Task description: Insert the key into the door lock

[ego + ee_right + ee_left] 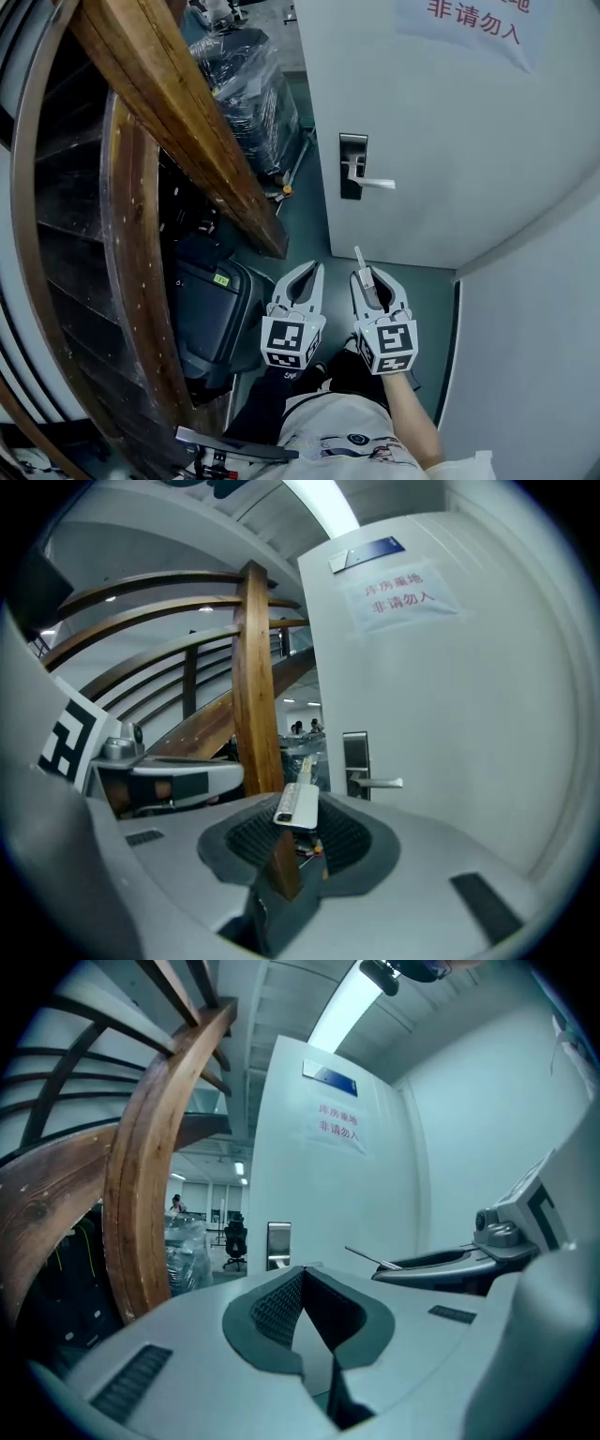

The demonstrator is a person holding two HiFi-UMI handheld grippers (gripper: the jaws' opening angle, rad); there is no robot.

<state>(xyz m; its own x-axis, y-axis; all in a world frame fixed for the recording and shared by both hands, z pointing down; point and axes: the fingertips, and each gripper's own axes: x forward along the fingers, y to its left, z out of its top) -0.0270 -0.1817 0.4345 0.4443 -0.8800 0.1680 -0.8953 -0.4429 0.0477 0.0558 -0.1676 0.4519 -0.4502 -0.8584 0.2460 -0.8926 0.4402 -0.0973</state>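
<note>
The key (367,281) sits clamped in the right gripper (373,279), pointing towards the lock plate (353,166) on the white door (450,141) and well short of it; the left gripper (312,274) alongside has its jaws together, empty. Grey-green floor (309,246) below; a wooden staircase (178,122) crowds the left.

Pale grey left gripper (300,281) and right gripper (380,283) bear 2 black-and-white marker cubes (292,343).
</note>
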